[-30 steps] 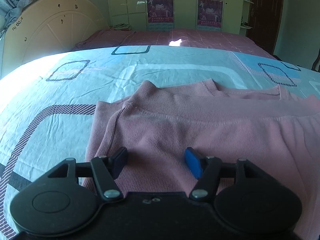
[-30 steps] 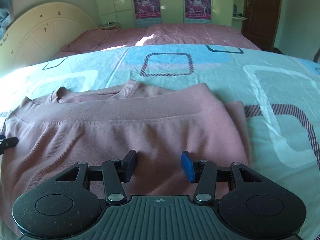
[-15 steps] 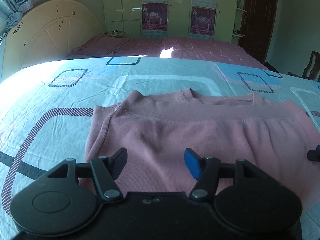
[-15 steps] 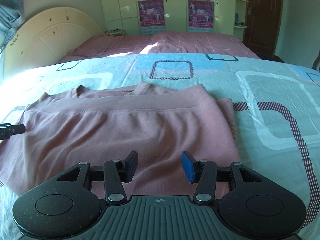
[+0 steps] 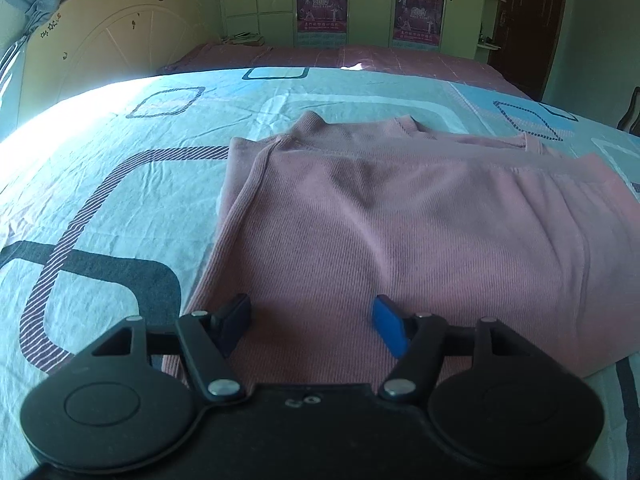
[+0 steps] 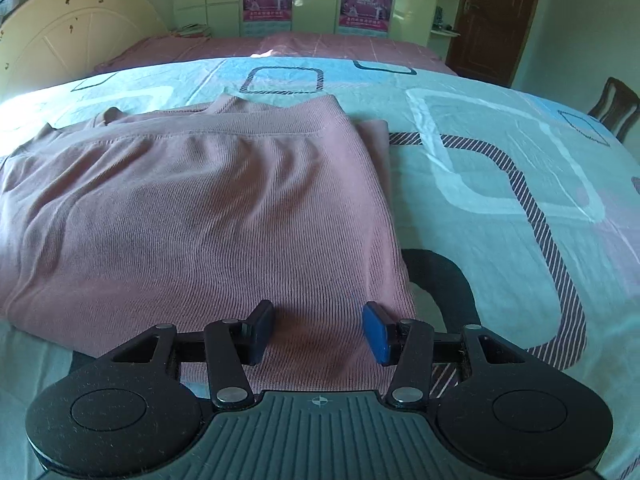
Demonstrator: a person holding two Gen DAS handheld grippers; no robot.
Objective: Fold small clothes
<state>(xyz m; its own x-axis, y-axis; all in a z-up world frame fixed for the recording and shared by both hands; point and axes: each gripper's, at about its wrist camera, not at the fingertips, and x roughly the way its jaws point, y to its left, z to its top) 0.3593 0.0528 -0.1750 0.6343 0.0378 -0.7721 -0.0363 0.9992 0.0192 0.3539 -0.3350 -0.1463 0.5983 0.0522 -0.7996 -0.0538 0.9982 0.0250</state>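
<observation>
Trouble, from my left-wrist view, would start with the near hem. My left gripper (image 5: 311, 326) has its jaws apart and opening wider, nothing pinched between them, and the pink sweater (image 5: 420, 232) lies on the bed (image 5: 120, 208) already folded once, its upper layer ending short of the collar at the far side. If I bite down here I judge I could catch only the top layer and peel the fold open, or catch the sheet along with the knit and drag both. The sweater's left edge runs down to just beside my left finger (image 5: 234, 322), so a grab placed slightly outward would miss the cloth altogether. The near edge sits under and just ahead of my jaws, the body of the garment spreading away to the right.

Seen from the right wrist, my right gripper (image 6: 319, 330) also stands with jaws parted and empty, hovering over the near right corner of the sweater (image 6: 192, 216). The right edge of the garment passes close by my blue pad (image 6: 376, 332), with a thin under-layer showing beyond it further up. My worry here is uneven work: if one hand takes more fabric than the other, the next fold comes out skewed, and this soft ribbed knit will slump rather than hold a crease.
</observation>
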